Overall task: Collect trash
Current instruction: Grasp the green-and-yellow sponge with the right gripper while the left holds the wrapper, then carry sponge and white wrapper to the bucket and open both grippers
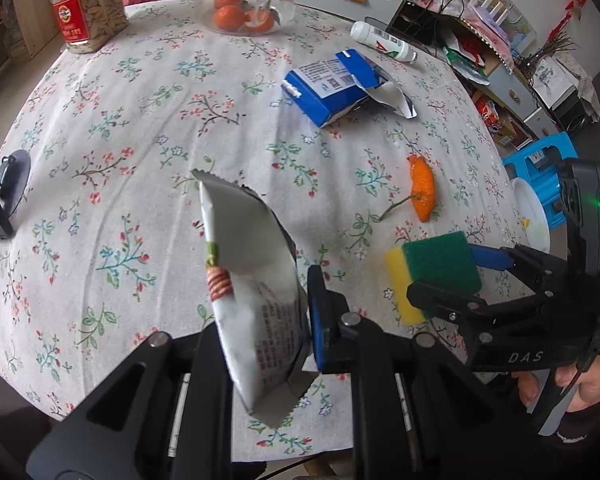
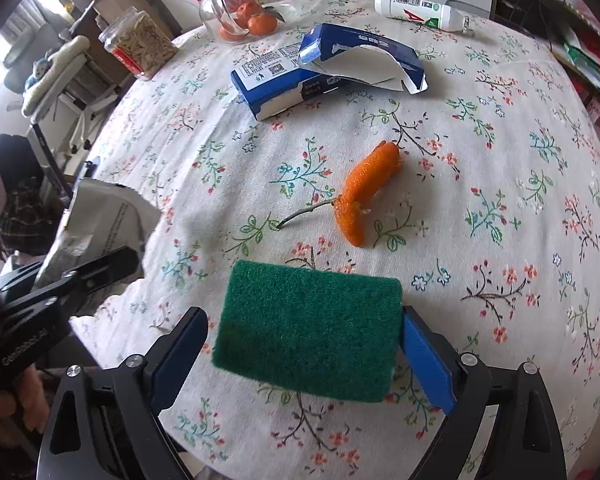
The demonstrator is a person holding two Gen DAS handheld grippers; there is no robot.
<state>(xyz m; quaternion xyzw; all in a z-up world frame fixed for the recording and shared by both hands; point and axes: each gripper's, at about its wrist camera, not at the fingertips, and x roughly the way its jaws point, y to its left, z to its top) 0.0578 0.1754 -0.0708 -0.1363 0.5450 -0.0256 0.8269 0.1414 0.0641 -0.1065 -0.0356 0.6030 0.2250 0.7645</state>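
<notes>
We hold a flat white and grey snack wrapper (image 1: 252, 300) in our left gripper (image 1: 260, 344), and its jaws are pinched tight on it. Our right gripper (image 2: 304, 344) has a green and yellow scrubbing sponge (image 2: 308, 328) between its blue pads. The jaws stand wide. The right pad seems to touch the sponge and the left one shows a small gap, so we cannot tell if the sponge is gripped or let go.

The next bit of trash looks like the curled orange peel with a thin stem (image 2: 364, 196). It lies on the flowered tablecloth (image 2: 500, 240), straight ahead of the right gripper, just past the sponge. Its long side runs away from us and leans a little to the right. Our right hand is the nearer one, but it is full.

Farther off lie a torn blue and white cardboard box (image 2: 300, 76) and a white plastic bottle on its side (image 2: 420, 10).

We see no trash bin anywhere. The wrapper hides the left gripper's left pad.
</notes>
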